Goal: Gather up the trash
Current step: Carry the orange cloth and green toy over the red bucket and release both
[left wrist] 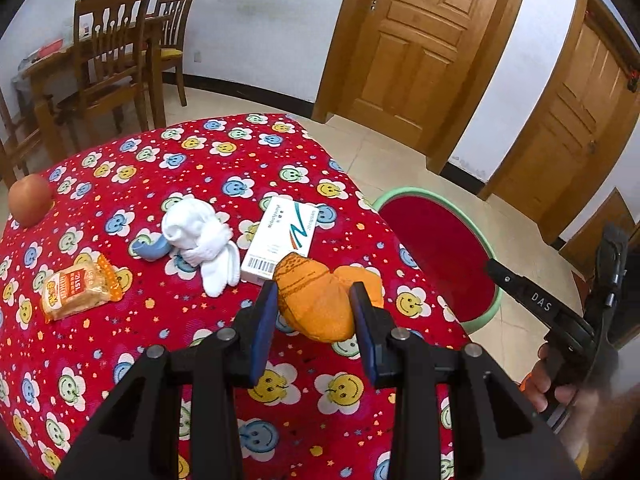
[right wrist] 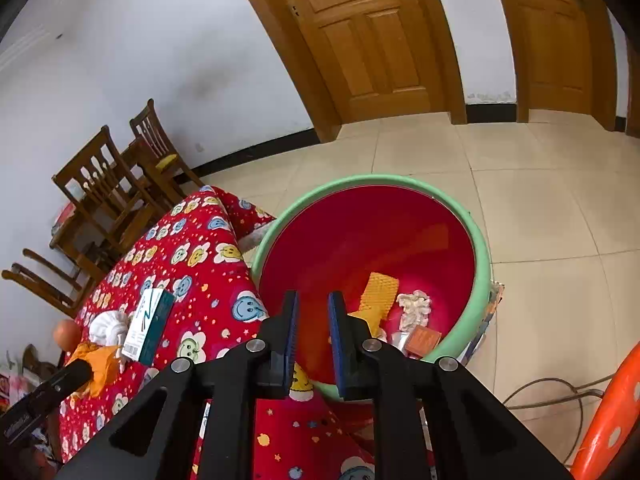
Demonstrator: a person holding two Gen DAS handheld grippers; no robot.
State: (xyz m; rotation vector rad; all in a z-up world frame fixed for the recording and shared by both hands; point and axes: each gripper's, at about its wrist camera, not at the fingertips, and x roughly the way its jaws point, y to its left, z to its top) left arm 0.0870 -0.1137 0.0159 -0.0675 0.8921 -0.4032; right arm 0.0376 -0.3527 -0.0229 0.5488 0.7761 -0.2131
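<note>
In the left wrist view my left gripper point(left wrist: 315, 292) is shut on a soft orange sock point(left wrist: 308, 276) just above the red smiley tablecloth point(left wrist: 200, 168). The right wrist view shows that sock point(right wrist: 102, 360) hanging from the left gripper at the table's near corner. My right gripper point(right wrist: 314, 300) hovers over the green-rimmed red bin point(right wrist: 486, 264) with its jaws slightly apart and nothing between them. In the bin lie a yellow wrapper point(right wrist: 378, 294), a crumpled tissue point(right wrist: 416, 306) and a small orange box point(right wrist: 424, 340).
On the table lie white socks point(left wrist: 200, 236), a blue curved piece point(left wrist: 152, 249), a white medicine box point(left wrist: 280, 240), a packet of bread point(left wrist: 76, 286) and an apple point(left wrist: 30, 200). Wooden chairs point(left wrist: 108, 60) stand behind. Cables point(right wrist: 552, 392) and an orange stool point(right wrist: 612, 412) are beside the bin.
</note>
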